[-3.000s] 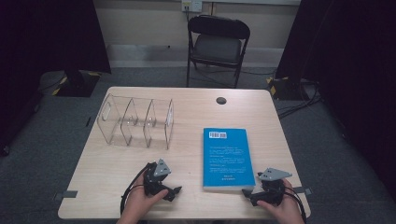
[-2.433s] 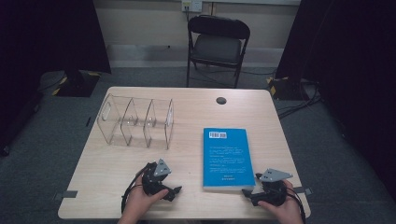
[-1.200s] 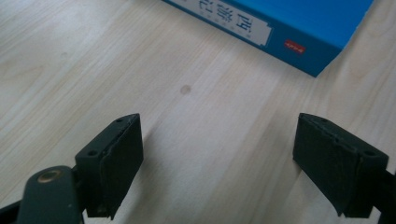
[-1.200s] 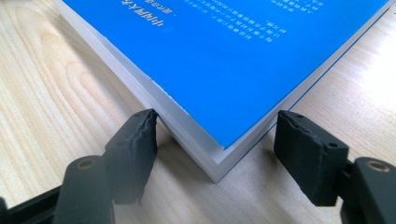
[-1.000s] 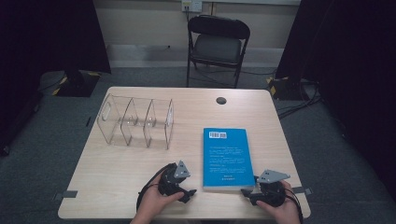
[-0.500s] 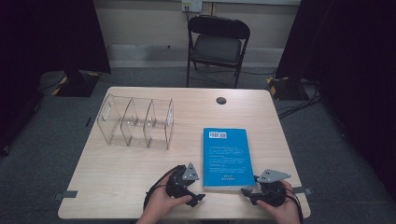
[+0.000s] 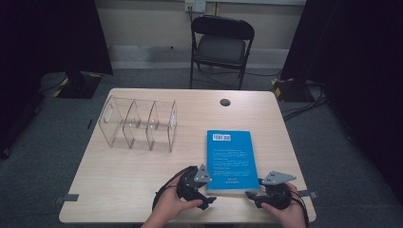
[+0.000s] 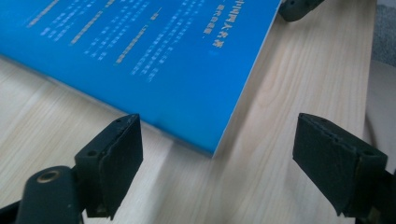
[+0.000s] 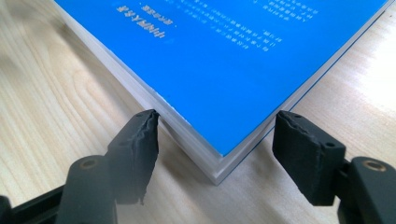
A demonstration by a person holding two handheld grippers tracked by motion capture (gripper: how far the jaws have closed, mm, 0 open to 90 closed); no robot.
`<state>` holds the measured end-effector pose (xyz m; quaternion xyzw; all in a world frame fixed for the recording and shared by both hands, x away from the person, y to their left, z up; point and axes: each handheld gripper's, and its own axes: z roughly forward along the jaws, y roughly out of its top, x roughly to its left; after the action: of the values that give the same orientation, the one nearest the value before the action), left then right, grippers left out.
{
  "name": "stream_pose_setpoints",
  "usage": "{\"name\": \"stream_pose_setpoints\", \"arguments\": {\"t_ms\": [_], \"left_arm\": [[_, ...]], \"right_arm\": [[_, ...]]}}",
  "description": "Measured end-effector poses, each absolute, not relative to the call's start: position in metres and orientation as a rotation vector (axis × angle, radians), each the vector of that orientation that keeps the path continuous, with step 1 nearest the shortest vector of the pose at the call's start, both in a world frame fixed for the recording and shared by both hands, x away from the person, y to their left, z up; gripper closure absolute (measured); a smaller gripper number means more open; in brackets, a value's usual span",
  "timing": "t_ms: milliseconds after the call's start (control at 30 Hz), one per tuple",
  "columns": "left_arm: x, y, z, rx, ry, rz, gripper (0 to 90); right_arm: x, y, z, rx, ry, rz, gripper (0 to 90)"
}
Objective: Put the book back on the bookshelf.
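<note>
A blue book point(image 7: 230, 159) lies flat on the wooden table point(image 7: 119, 175), its barcode end at the far side. My left gripper point(image 7: 210, 195) is at the book's near left corner, open. In the left gripper view the jaws stand wide apart around that corner of the book point(image 8: 140, 56), a little short of it, left gripper point(image 8: 217, 163). My right gripper point(image 7: 251, 195) is at the near right corner, open. In the right gripper view the book point(image 9: 224, 56) has its corner between the two pads of the right gripper point(image 9: 217, 156), with the left pad close beside the page edge.
A clear acrylic divider rack point(image 7: 138, 123) stands at the table's far left. A small black round cap point(image 7: 225, 102) sits near the far edge. A folding chair point(image 7: 223, 47) stands behind the table. Dark curtains hang on both sides.
My left gripper has moved right along the near edge, up to the book's near left corner. The right gripper and the book have stayed put.
</note>
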<state>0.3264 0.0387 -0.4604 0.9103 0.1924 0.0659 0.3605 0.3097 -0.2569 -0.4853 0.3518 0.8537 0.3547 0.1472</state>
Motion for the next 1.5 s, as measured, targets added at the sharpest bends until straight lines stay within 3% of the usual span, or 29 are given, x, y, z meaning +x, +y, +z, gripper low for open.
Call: {"name": "stream_pose_setpoints", "arguments": {"t_ms": [833, 1333, 1500], "left_arm": [[0.343, -0.016, -0.467, 2.347, 0.387, 0.241, 15.1], [0.348, -0.050, -0.474, 2.391, 0.351, 0.347, 3.0], [0.350, -0.051, -0.473, 2.394, 0.350, 0.379, 8.9]], "right_arm": [[0.313, -0.257, -0.475, 1.026, 2.425, 1.087, 32.9], [0.313, -0.256, -0.471, 1.020, 2.412, 1.105, 33.0], [0.313, -0.256, -0.471, 1.024, 2.409, 1.108, 33.0]]}}
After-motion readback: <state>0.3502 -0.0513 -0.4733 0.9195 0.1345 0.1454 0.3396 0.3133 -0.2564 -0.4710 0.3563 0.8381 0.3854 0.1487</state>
